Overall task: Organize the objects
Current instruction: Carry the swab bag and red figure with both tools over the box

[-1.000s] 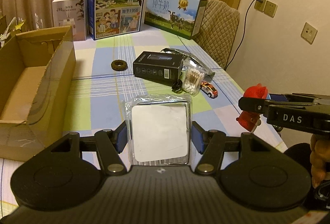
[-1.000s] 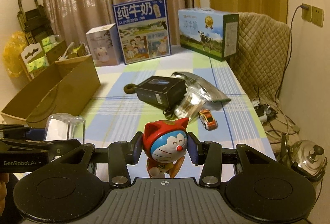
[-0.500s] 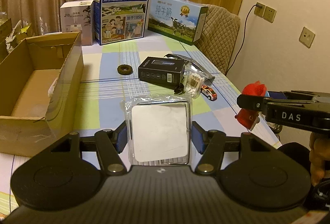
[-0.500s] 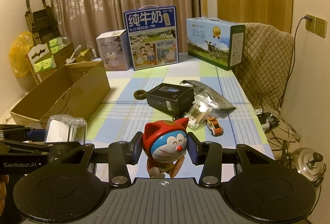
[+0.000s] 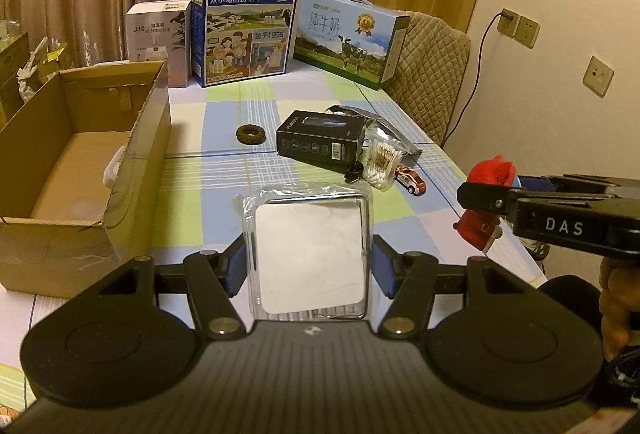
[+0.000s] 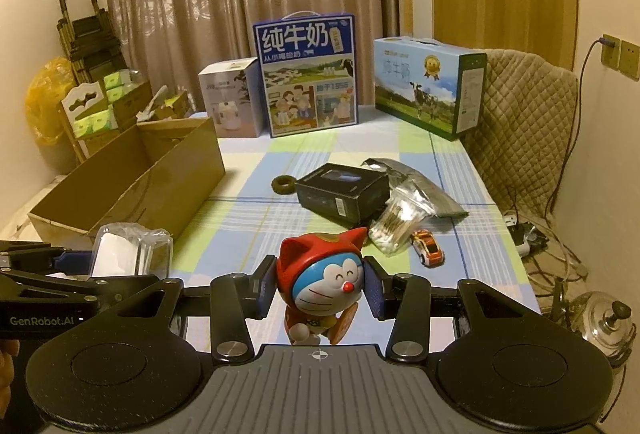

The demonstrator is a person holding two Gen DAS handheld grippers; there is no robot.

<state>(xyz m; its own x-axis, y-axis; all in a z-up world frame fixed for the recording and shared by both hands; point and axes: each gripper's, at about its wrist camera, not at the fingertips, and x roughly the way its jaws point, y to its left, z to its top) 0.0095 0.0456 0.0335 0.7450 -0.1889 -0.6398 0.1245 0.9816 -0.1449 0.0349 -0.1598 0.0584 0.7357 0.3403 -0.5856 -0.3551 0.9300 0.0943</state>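
My left gripper (image 5: 307, 266) is shut on a clear plastic case (image 5: 308, 250) with a white pad inside, held above the near end of the table. My right gripper (image 6: 319, 284) is shut on a red-hooded blue cat figurine (image 6: 322, 284). Each gripper shows in the other view: the right gripper (image 5: 480, 202) with the figurine (image 5: 486, 210) at the right, the left one with the clear plastic case (image 6: 128, 252) at the left. An open cardboard box (image 5: 80, 154) stands on the left of the table.
On the checked tablecloth lie a black box (image 5: 322, 142), a dark ring (image 5: 251, 134), a bag of cotton swabs (image 5: 380, 166), a toy car (image 5: 410, 181) and a silver pouch (image 6: 416, 186). Milk cartons (image 5: 246, 30) stand at the far end. A padded chair (image 5: 430, 74) is at the right.
Both grippers have risen and pulled back a little with their loads; more of the box's inside and the far wall now shows. Neither grip changed.
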